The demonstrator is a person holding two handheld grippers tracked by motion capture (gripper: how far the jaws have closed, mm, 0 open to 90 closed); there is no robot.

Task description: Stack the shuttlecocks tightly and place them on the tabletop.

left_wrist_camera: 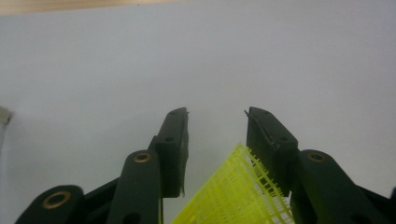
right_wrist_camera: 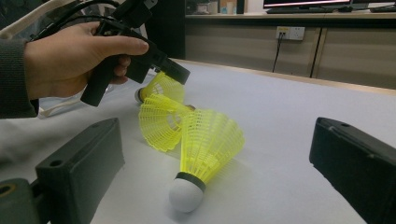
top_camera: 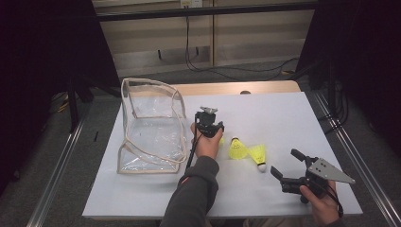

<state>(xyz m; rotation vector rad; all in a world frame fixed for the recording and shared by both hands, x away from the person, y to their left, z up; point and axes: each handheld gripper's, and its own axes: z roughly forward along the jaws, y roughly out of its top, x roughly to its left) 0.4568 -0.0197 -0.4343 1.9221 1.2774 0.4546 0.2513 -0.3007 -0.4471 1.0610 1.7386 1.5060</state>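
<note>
1. Reaching over the first shuttlecock (right_wrist_camera: 161, 86), the left gripper (left_wrist_camera: 217, 135) has its jaws parted around the yellow skirt, not yet closed on it.
2. Two more shuttlecocks (top_camera: 238, 148) (top_camera: 258, 155) lie on the table (top_camera: 283, 113), touching.
3. The bag (top_camera: 151, 125) looks empty, so packing seems barely begun.
4. The right gripper (top_camera: 285, 164) waits wide open, holding nothing.

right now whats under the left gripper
A third yellow shuttlecock lies under the left gripper, its mesh skirt between the open jaws, which are not yet shut on it. Its cork tip is mostly covered by the hand and gripper.
</note>
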